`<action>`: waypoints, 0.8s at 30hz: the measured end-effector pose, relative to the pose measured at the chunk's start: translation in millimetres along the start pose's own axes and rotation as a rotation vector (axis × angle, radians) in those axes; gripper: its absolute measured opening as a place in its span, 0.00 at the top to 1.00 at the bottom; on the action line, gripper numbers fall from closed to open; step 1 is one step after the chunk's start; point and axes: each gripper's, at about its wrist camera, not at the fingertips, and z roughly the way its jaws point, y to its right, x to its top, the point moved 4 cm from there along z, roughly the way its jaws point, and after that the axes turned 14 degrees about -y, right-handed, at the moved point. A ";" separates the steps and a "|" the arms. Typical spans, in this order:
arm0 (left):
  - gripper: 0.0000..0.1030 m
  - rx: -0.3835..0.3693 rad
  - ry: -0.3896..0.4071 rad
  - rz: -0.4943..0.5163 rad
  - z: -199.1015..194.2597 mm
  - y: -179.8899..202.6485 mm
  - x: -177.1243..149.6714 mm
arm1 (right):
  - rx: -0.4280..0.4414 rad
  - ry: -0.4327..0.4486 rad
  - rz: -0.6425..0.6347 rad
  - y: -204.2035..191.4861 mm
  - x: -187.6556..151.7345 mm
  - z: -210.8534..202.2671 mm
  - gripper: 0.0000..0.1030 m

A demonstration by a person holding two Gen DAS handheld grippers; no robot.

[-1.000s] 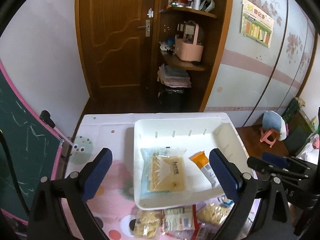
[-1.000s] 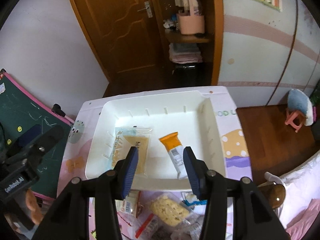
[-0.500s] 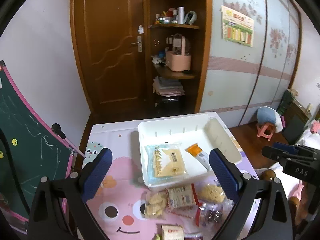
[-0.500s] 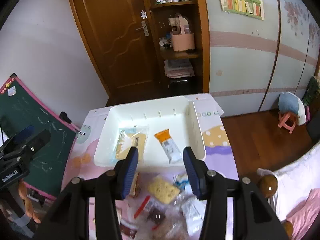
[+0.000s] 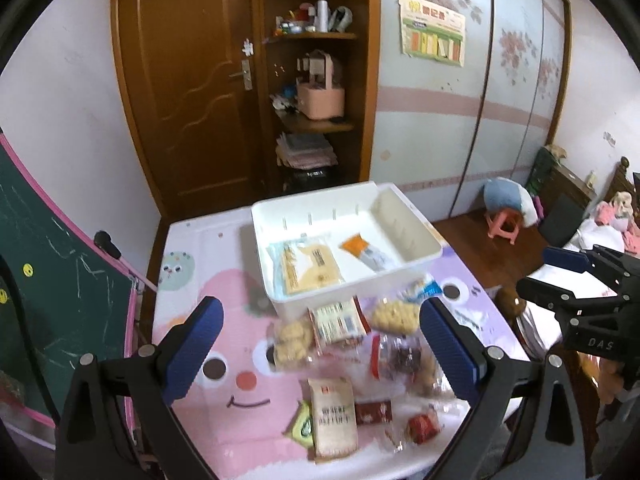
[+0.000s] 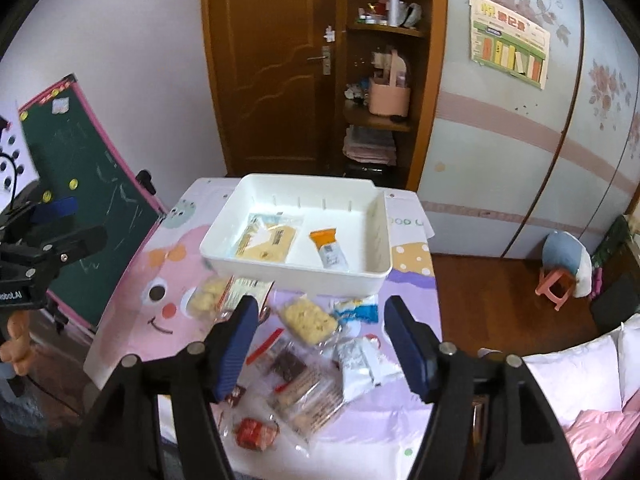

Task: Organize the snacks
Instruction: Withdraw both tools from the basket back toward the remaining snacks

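The loose snacks (image 6: 308, 340) lie scattered on the cartoon-print table (image 5: 224, 420), most of them in the span between and just past the right gripper (image 6: 320, 344)'s blue pads. A yellow biscuit pack (image 6: 308, 320) sits midway between the two tips, a white pouch (image 6: 362, 362) lies close inside the right-hand pad, and a dark chocolate piece (image 6: 286, 364) lies nearer the left-hand pad. A red wrapped sweet (image 6: 254, 432) lies low between the finger arms, near the table's front edge. The right gripper's jaws are opening, and nothing is pinched between them; the pads hang above the pile without touching it.

Beyond the tips stands the white bin (image 6: 296, 276), its near wall touching the far fringe of the pile. Inside lie a flat yellow cracker pack (image 6: 266, 236) and an orange-topped bar (image 6: 330, 246), apart from each other, with bare floor along the bin's far wall and right side.

From the left wrist view, the left gripper (image 5: 320, 344) has its jaws spread wide and empty, the pile sitting between its pads. A tall beige packet (image 5: 334, 416) lies below and between them, close to the front edge. Outside the left-hand pad the pink tablecloth is bare out to the table's left edge, where a green chalkboard (image 5: 52, 288) leans close. Outside the right-hand pad the table ends soon.
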 end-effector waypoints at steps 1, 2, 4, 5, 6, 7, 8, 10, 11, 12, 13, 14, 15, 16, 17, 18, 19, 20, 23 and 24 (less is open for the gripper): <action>0.05 0.002 -0.004 0.003 0.3 0.8 -5.2 | 0.013 -0.002 -0.009 -3.7 -7.3 2.0 0.36; 0.05 0.008 -0.008 0.009 2.1 2.4 -12.6 | 0.018 -0.008 -0.013 -5.8 -11.8 4.0 0.36; 0.05 -0.002 -0.016 0.028 6.2 5.1 -23.2 | 0.037 -0.025 -0.021 -11.1 -22.8 12.0 0.36; 0.05 -0.008 -0.021 0.035 8.2 7.2 -26.4 | 0.053 -0.039 -0.030 -14.8 -30.8 17.7 0.36; 0.05 -0.020 -0.032 0.048 12.0 9.7 -33.5 | 0.067 -0.060 -0.039 -18.8 -38.6 26.2 0.36; 0.05 -0.029 -0.042 0.054 16.0 11.7 -38.8 | 0.079 -0.078 -0.053 -23.6 -47.0 33.5 0.36; 0.05 -0.038 -0.058 0.062 22.2 13.8 -45.9 | 0.096 -0.095 -0.071 -27.0 -52.9 40.4 0.36; 0.05 -0.061 -0.104 0.079 38.1 18.0 -62.4 | 0.155 -0.147 -0.117 -37.8 -68.5 60.7 0.36; 0.05 -0.066 -0.118 0.085 43.8 18.6 -66.7 | 0.173 -0.163 -0.138 -42.6 -74.8 68.2 0.36; 0.05 -0.072 -0.138 0.097 53.0 19.8 -76.1 | 0.181 -0.173 -0.161 -47.5 -80.9 75.3 0.36; 0.05 -0.076 -0.154 0.105 60.5 19.7 -83.3 | 0.172 -0.186 -0.190 -52.4 -90.7 86.0 0.36; 0.05 -0.080 -0.176 0.115 71.2 19.3 -94.2 | 0.166 -0.206 -0.206 -54.9 -96.6 94.0 0.36; 0.05 -0.081 -0.189 0.120 79.6 18.2 -102.1 | 0.170 -0.231 -0.218 -57.7 -102.4 102.6 0.39; 0.05 -0.085 -0.197 0.122 85.3 17.2 -107.1 | 0.196 -0.271 -0.226 -61.4 -110.1 113.7 0.41; 0.05 -0.087 -0.214 0.121 94.3 15.5 -115.1 | 0.219 -0.295 -0.229 -63.1 -114.6 120.1 0.43; 0.05 -0.086 -0.243 0.113 106.6 11.6 -124.4 | 0.247 -0.316 -0.234 -64.9 -120.5 125.8 0.44; 0.05 -0.091 -0.266 0.103 116.3 8.5 -130.1 | 0.274 -0.337 -0.245 -68.6 -126.9 131.4 0.44; 0.07 -0.095 -0.281 0.095 122.7 6.5 -134.5 | 0.284 -0.347 -0.254 -70.7 -130.6 135.0 0.44; 0.08 -0.113 -0.339 0.061 145.3 -0.8 -147.9 | 0.280 -0.373 -0.269 -74.9 -136.7 148.1 0.44; 0.08 -0.118 -0.345 0.052 148.6 -2.3 -149.4 | 0.284 -0.382 -0.271 -75.7 -137.9 152.2 0.44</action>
